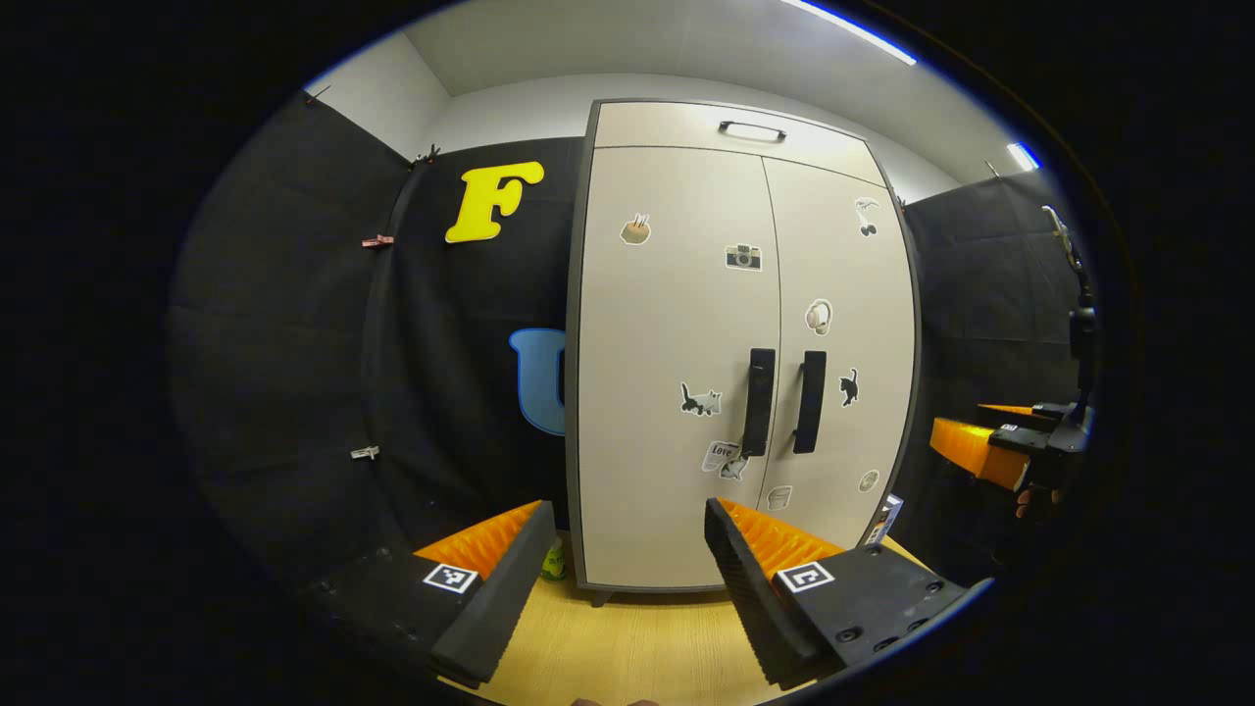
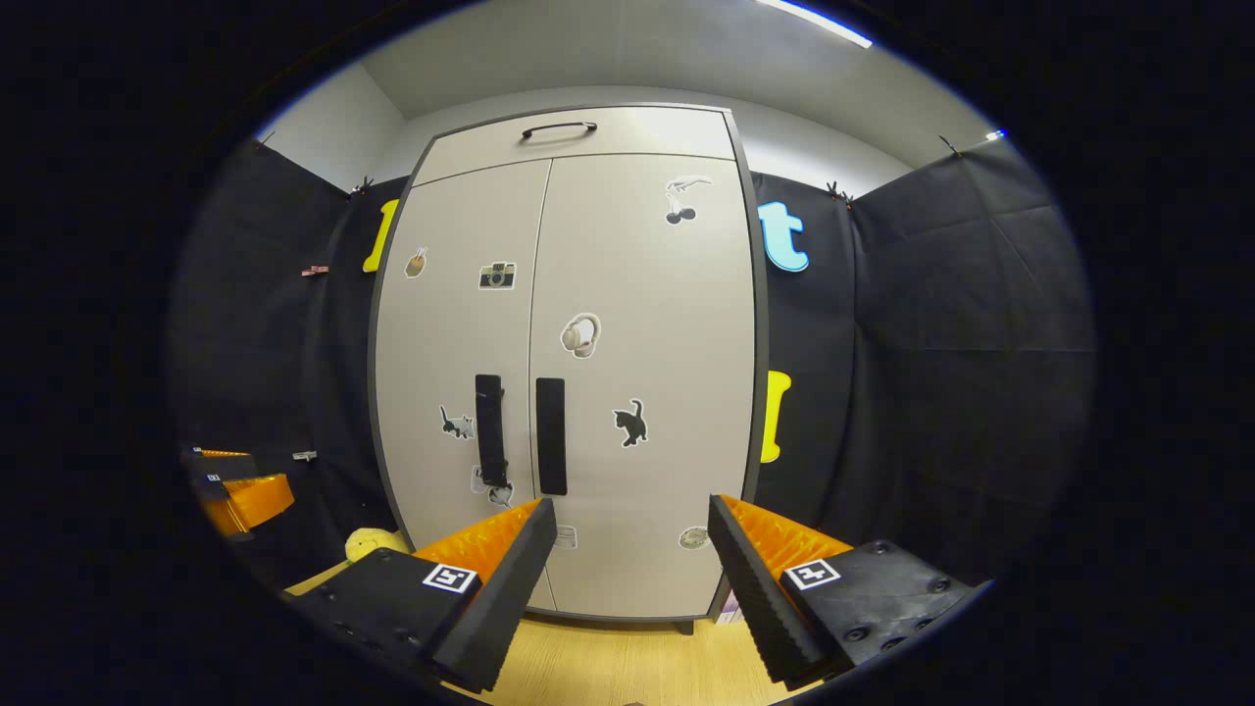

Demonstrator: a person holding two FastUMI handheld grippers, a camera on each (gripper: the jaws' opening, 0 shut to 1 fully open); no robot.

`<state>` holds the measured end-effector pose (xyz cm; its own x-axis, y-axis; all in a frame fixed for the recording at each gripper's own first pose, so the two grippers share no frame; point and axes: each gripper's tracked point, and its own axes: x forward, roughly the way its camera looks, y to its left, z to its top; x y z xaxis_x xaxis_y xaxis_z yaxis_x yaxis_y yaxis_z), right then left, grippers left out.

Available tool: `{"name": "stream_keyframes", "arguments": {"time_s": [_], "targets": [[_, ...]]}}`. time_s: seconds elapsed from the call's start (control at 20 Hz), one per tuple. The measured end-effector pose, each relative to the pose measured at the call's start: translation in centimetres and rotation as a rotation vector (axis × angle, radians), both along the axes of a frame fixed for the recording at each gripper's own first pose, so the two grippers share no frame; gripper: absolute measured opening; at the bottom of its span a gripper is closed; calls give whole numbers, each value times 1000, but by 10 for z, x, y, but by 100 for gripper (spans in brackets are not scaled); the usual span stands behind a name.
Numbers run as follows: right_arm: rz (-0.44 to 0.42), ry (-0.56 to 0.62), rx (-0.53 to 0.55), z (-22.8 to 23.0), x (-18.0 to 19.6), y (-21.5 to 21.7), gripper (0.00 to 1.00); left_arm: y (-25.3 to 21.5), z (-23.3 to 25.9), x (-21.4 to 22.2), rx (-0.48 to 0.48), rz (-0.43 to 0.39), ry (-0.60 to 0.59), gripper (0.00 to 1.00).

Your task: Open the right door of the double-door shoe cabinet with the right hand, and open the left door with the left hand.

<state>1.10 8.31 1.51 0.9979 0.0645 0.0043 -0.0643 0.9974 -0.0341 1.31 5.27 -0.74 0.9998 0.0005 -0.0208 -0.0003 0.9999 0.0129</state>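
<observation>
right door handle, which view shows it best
The right gripper view: the right door handle faces the camera squarely, above the open right gripper. In the left gripper view the handle shows at an angle, farther right.

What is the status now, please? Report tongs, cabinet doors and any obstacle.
Left tongs open, right tongs open, both short of the cabinet. Left door and right door shut, handles untouched. Nothing between tongs and handles.

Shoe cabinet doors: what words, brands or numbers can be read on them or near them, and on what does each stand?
"Love": on a sticker low on the left door, beside its handle; the rest of that sticker is too small to read.
Camera sticker and cat sticker: pictures, no words.
Packet by the cabinet's foot: print too small to read.
</observation>
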Motion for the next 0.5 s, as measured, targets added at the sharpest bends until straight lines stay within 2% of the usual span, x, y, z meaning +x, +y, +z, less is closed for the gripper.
{"name": "stream_keyframes", "arguments": {"time_s": [0.3, 0.5], "targets": [[13, -14, 19, 20, 30, 10, 98, -7, 0, 12, -6, -50, 3, 95], [40, 36, 35, 19, 65, 26, 98, -11, -3, 15, -1, -62, 5, 95]]}}
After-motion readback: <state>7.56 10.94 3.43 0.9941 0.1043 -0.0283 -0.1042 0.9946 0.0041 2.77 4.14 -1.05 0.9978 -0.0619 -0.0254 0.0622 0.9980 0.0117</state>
